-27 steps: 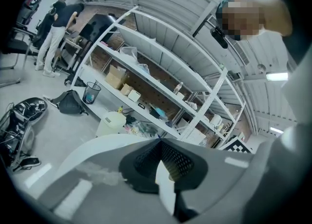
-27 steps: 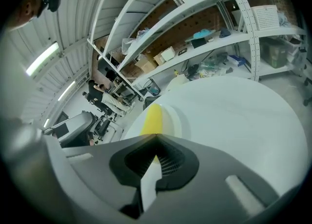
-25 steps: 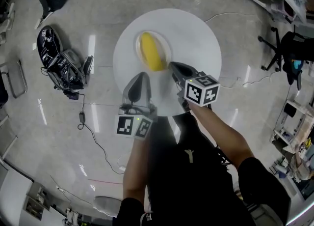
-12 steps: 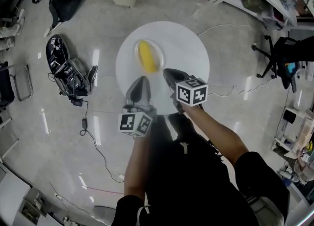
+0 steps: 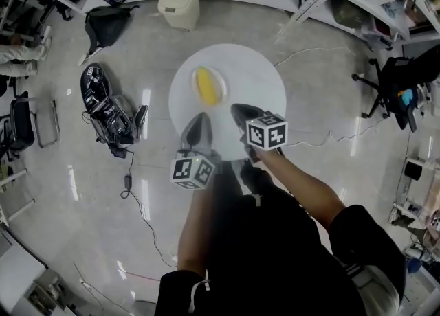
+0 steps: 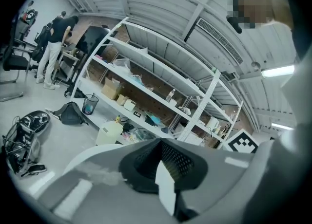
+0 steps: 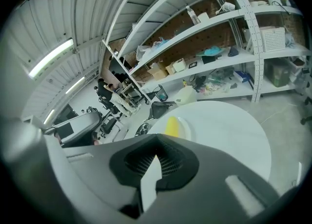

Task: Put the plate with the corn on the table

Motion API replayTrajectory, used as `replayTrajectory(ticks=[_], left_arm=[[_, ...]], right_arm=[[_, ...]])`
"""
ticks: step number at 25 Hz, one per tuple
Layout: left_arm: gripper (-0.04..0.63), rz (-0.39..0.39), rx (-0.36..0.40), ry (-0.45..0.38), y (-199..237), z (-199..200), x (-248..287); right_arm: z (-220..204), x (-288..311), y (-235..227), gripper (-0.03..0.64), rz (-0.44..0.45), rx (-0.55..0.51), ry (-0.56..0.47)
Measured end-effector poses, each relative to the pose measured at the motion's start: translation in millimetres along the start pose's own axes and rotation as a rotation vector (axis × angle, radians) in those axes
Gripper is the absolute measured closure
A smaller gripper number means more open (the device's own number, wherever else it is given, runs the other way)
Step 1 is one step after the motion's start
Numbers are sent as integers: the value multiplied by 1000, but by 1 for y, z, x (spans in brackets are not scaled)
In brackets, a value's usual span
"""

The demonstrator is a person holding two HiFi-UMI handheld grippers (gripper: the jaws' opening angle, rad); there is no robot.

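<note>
A yellow corn cob (image 5: 206, 85) lies on a white plate (image 5: 222, 92) on the left half of a round white table (image 5: 256, 80). My left gripper (image 5: 199, 119) is shut and holds nothing, over the table's near edge just below the plate. To its right, my right gripper (image 5: 239, 110) is also shut and empty, apart from the plate. The right gripper view shows the corn (image 7: 171, 126) on the plate (image 7: 185, 130) beyond the closed right gripper (image 7: 156, 158). The left gripper (image 6: 161, 162) points above the table's edge (image 6: 92, 158) towards shelves.
On the floor stand a beige bin (image 5: 179, 0), a black bag (image 5: 104, 25) and a black device with cables (image 5: 110, 110) left of the table. An office chair (image 5: 399, 81) is at the right. Shelves (image 7: 214, 28) line the far side. People (image 6: 53, 47) stand far left.
Both grippers have drawn back from the plate towards the table's near edge. The head view has risen, so the table looks smaller. The plate and corn have stayed put.
</note>
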State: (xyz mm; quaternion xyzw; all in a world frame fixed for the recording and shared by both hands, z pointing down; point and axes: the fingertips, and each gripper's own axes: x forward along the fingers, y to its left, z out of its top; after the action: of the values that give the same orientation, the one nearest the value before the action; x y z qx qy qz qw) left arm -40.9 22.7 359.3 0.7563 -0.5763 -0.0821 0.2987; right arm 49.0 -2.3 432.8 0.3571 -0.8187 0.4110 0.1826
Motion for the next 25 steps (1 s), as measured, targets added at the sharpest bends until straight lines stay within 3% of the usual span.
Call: replayTrajectory(ticks=[25], left_arm=[[592, 7, 80, -152, -94, 25, -81]], right_arm=[[18, -120, 59, 607, 98, -136, -207]])
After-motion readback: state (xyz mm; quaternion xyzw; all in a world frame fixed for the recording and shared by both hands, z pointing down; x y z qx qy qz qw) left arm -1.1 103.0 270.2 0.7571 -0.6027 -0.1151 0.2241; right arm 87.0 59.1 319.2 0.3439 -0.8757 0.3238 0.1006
